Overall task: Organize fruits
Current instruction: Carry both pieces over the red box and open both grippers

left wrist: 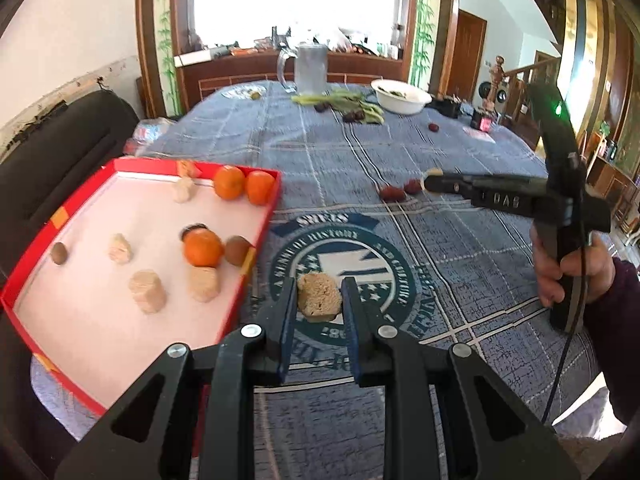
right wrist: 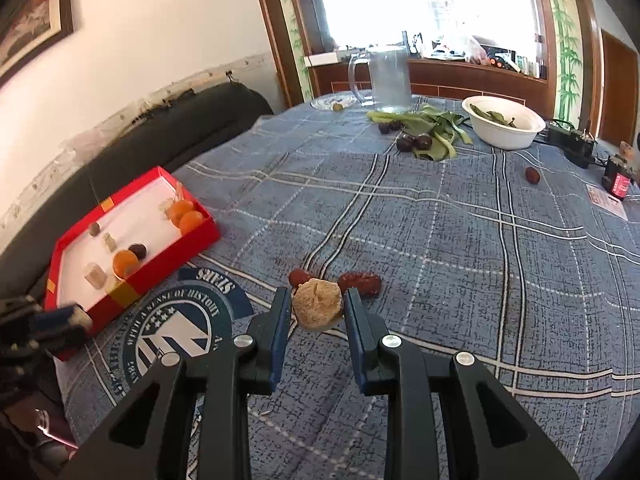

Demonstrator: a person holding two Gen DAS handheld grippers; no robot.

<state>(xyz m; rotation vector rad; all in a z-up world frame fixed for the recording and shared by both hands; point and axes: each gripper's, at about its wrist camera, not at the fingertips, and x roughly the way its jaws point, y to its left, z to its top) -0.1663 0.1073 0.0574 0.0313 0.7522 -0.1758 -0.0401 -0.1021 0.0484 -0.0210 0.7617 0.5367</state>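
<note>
- Right now my left gripper [left wrist: 319, 298] is clamped on a pale, crumbly fruit piece [left wrist: 319, 295], held above the tablecloth [left wrist: 440, 248] just beside the near corner of the red tray [left wrist: 132, 164].
- My right gripper [right wrist: 317, 306] is likewise closed on a second pale piece [right wrist: 317, 304], with two red dates [right wrist: 360, 282] on the cloth just behind it.
- Already in the tray, as far as I can see: three oranges [left wrist: 202, 249], several pale pieces like the ones I hold, and a few small brown fruits. I judge the sorting well under way.
- Left to do, in my reading: drop both held pieces into the tray, then fetch the two red dates, a lone date [right wrist: 532, 175] farther across the cloth, and the dark round fruits [right wrist: 414, 143] among the green leaves [right wrist: 436, 128] near the white bowl [right wrist: 504, 136].
- Whether the small greenish fruit by the far plate belongs to the job, I can't tell.
- My guess is the left piece goes in first, since that hand is nearest the tray.
</note>
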